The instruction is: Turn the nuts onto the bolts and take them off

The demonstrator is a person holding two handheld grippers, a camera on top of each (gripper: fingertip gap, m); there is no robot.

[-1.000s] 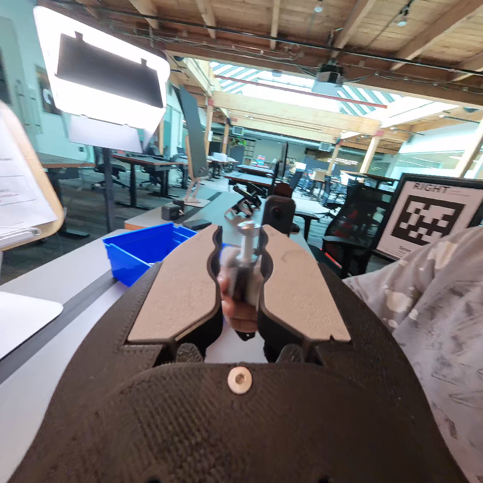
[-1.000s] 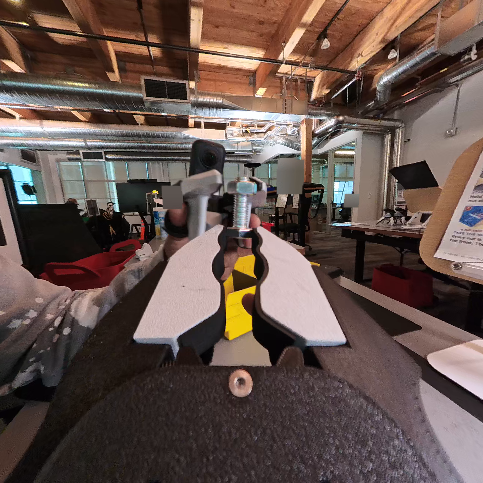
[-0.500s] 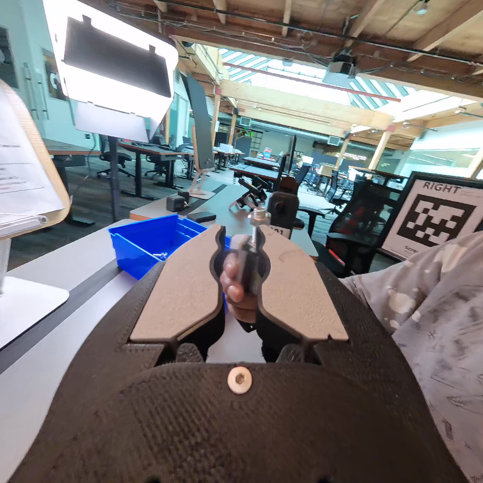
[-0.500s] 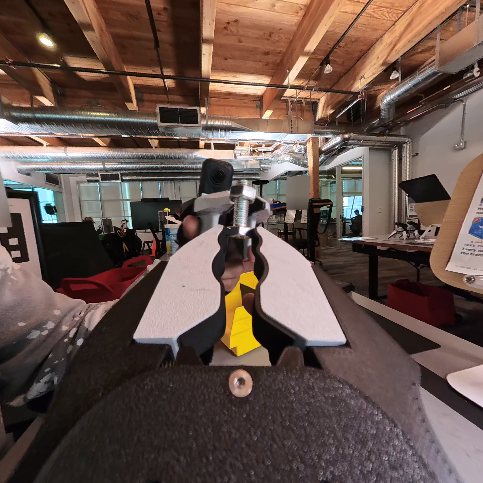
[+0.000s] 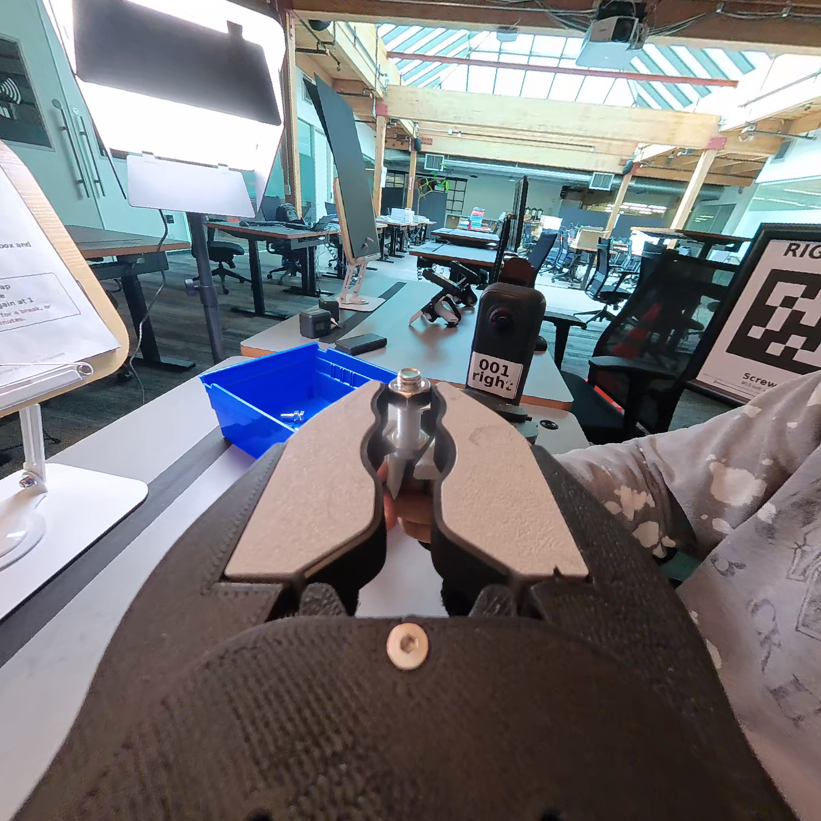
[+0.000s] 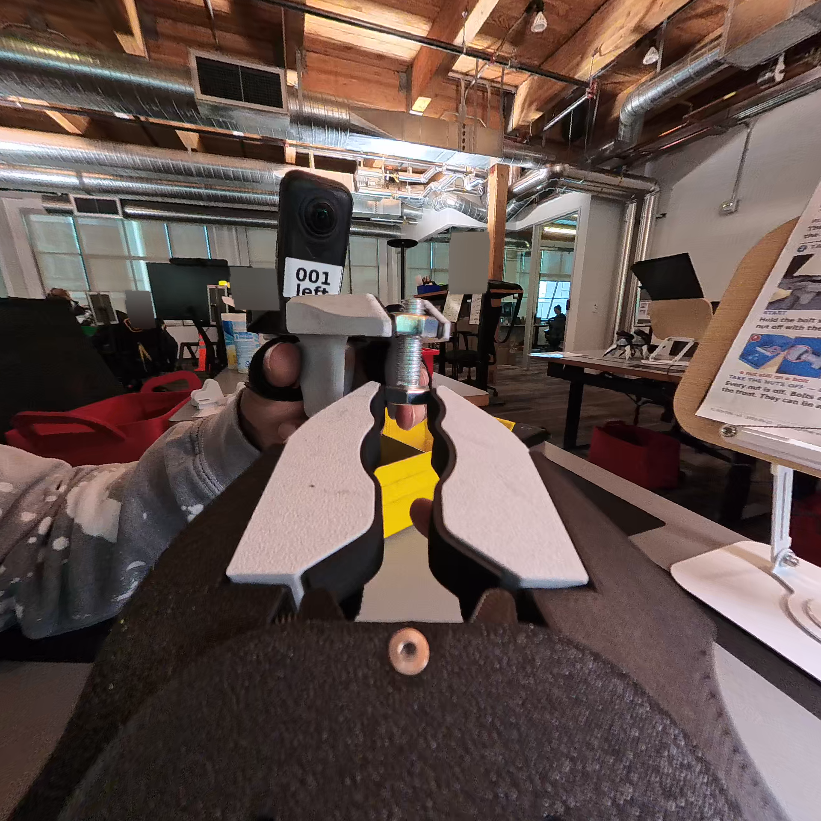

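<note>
Bright daylight, glaring lamp panel (image 5: 177, 89), fisheye-bent edges.

Bolt (image 6: 408, 355) and nut (image 6: 415, 323) showing silver. Left bin (image 5: 266, 400) showing blue, right bin (image 6: 406, 484) yellow. Sleeve (image 5: 711, 488) showing grey with white splotches. Table (image 5: 111, 426) showing pale grey with a dark stripe. Tub (image 6: 89, 426) showing red.

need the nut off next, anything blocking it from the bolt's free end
Nothing visible does. The nut, pinched in the left gripper, sits near the tip of the bolt, with only a short bare thread end past it.
</note>
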